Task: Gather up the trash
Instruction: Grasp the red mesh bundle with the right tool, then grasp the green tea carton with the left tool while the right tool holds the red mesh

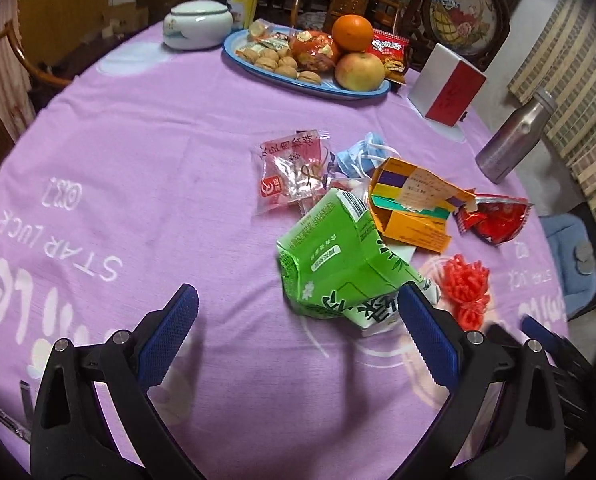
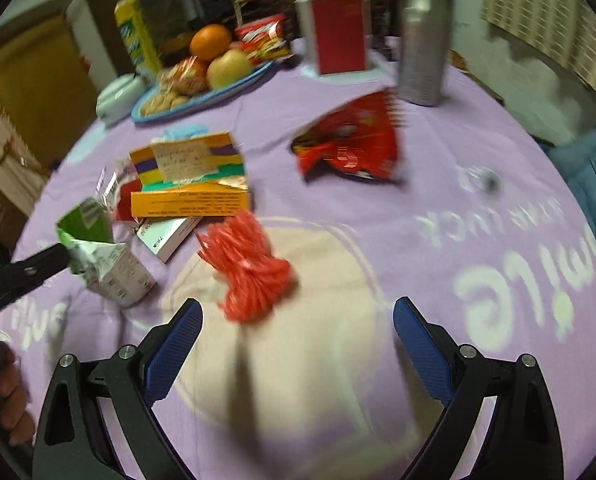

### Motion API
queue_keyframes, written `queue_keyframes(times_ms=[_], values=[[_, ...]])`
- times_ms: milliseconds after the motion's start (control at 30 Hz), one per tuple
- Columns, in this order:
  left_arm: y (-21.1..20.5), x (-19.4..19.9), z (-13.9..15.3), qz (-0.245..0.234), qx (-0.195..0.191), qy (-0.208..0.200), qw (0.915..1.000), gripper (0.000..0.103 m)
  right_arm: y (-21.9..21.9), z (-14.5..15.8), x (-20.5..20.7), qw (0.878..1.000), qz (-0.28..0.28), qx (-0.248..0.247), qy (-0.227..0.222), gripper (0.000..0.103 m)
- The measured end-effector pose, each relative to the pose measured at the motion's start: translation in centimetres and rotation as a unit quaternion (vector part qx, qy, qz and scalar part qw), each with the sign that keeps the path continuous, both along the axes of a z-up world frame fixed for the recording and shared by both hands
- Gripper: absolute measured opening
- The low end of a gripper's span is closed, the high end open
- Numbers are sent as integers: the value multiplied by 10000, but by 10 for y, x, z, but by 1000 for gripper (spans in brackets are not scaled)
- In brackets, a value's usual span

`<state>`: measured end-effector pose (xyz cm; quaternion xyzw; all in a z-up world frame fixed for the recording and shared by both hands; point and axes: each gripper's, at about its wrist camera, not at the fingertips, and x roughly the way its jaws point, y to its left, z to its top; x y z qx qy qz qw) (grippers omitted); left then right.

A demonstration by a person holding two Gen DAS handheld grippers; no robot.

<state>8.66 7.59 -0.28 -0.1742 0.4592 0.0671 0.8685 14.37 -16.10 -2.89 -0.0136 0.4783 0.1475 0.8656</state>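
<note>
Lying crushed, green carton points toward the plate.

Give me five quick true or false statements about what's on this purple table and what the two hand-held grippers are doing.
1. The left hand-held gripper is open and holds nothing. True.
2. The crushed green drink carton stands upright on the blue oval plate. False: it lies on the purple tablecloth, off the plate.
3. An orange and an apple sit on the blue plate. True.
4. The right hand-held gripper is shut on the red mesh bundle. False: it is open, with the bundle ahead of its fingertips.
5. The silver metal bottle lies on its side. False: it stands upright.
</note>
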Motion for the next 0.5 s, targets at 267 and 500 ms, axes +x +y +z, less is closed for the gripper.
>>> queue_keyframes(times_ms=[267,500], values=[[1,4,-4,-38,-143,87,9999,96,36,-17,22,9991,376,-72,161,71],[-9,3,-1,-270,-166,4,9995,96,24,-7,17,9985,434,347,9,37]])
